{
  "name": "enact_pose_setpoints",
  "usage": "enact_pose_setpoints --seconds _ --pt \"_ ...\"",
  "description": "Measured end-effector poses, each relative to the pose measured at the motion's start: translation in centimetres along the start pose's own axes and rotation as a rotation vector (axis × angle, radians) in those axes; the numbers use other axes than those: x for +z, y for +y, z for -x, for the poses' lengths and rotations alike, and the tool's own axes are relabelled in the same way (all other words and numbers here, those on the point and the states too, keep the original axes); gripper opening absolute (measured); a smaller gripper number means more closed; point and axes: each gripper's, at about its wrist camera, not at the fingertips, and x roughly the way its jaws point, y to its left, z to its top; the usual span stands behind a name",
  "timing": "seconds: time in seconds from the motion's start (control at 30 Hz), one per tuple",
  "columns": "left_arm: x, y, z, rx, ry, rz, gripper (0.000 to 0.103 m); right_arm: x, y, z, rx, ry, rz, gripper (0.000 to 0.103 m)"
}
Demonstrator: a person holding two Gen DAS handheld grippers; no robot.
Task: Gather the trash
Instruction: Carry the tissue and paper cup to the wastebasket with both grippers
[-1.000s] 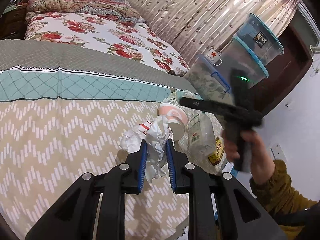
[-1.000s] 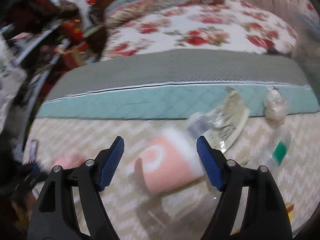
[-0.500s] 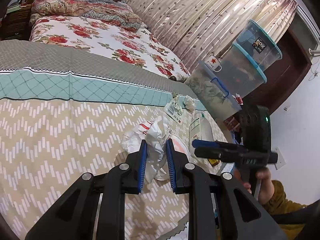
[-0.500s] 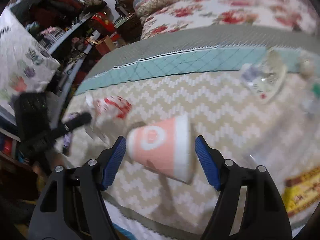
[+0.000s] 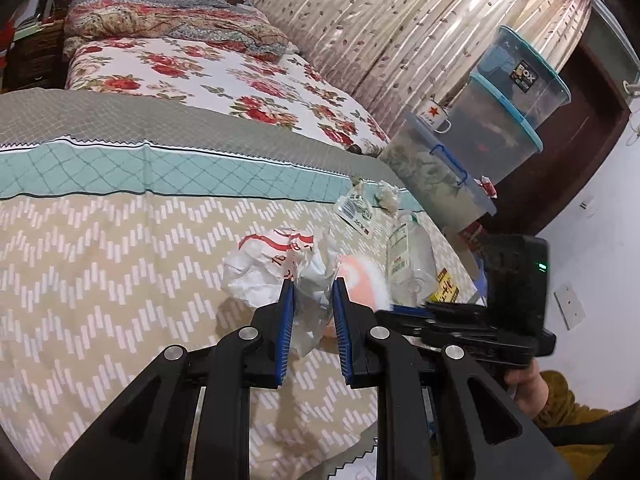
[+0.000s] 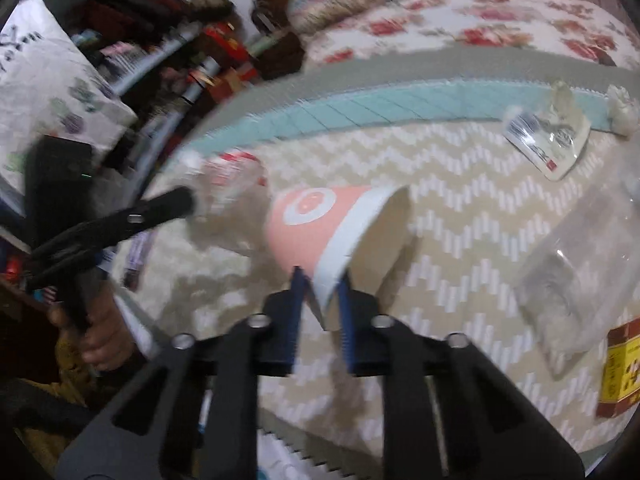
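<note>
My left gripper [image 5: 313,286] is shut on a white plastic bag with red print [image 5: 264,272], held above the bed cover [image 5: 100,264]. My right gripper [image 6: 320,284] is shut on the white rim of a pink paper cup [image 6: 316,224], which lies tilted with its mouth to the right. The cup also shows in the left wrist view [image 5: 360,280] just right of the bag. The right gripper [image 5: 416,312] reaches in from the right there. The left gripper and bag [image 6: 224,184] appear blurred at left in the right wrist view.
On the cover lie a clear plastic bottle [image 5: 408,256], a labelled clear wrapper [image 5: 354,212], a crumpled tissue [image 5: 386,196] and a yellow-red packet [image 5: 446,288]. Stacked plastic boxes [image 5: 492,128] stand beyond the bed's right edge. Cluttered shelves [image 6: 168,52] stand at left.
My right gripper has closed from wide open onto the cup's rim. My left gripper still holds the bag and has shifted only slightly.
</note>
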Motion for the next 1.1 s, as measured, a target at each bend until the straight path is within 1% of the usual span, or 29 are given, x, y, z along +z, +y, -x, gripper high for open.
enact_pose_setpoints --seconds 0.03,0.07,0.17,0.2,0.33,0.43,0.57,0.67,0.73,0.83,0.93,0.97,1.0,1.03,1.1 --pt "0.1 0.0 0.1 -0.001 0.001 0.004 0.018 -0.2 0.2 0.5 0.014 -0.017 -0.004 0.006" --pt "0.1 0.0 0.1 0.000 0.001 0.006 0.018 -0.1 0.2 0.9 0.027 -0.033 -0.009 0.006" --pt "0.4 -0.5 0.0 0.007 0.002 -0.001 0.018 -0.3 0.6 3.0 0.047 -0.091 -0.021 0.005" --pt "0.5 -0.7 0.0 0.006 0.004 -0.003 0.018 -0.4 0.7 4.1 0.051 -0.123 -0.015 0.005" --pt "1.0 -2.3 -0.7 0.000 0.019 -0.029 0.018 -0.6 1.2 7.0 0.050 -0.206 -0.002 0.005" --pt "2.0 -4.7 -1.8 -0.009 0.040 -0.077 0.018 -0.7 0.0 9.4 0.028 -0.272 -0.013 0.005" --pt "3.7 -8.8 -4.2 -0.022 0.071 -0.165 0.018 -1.5 -3.6 12.8 -0.020 -0.363 -0.078 0.005" --pt "5.4 -13.3 -7.4 -0.050 0.112 -0.244 0.018 -2.3 -6.7 15.3 -0.060 -0.428 -0.128 0.005" --pt "6.2 -16.1 -9.6 -0.073 0.139 -0.284 0.018 -3.6 -9.4 17.9 -0.111 -0.493 -0.171 0.005" --pt "7.0 -21.4 -14.3 -0.119 0.203 -0.362 0.018 -5.5 -13.0 21.2 -0.170 -0.567 -0.236 0.005" --pt "7.5 -27.8 -20.4 -0.175 0.287 -0.445 0.018 -7.5 -17.0 24.6 -0.270 -0.640 -0.295 0.005" --pt "7.5 -29.3 -21.9 -0.189 0.305 -0.458 0.018 -8.1 -18.1 25.5 -0.299 -0.658 -0.312 0.005" --pt "7.5 -31.2 -23.8 -0.211 0.328 -0.474 0.018 -9.0 -20.2 27.1 -0.336 -0.683 -0.346 0.005" --pt "7.6 -33.5 -26.1 -0.234 0.350 -0.490 0.018 -9.5 -21.5 28.0 -0.351 -0.695 -0.369 0.005" --pt "7.6 -36.8 -29.5 -0.256 0.372 -0.508 0.018 -10.4 -25.0 30.4 -0.400 -0.730 -0.422 0.005"
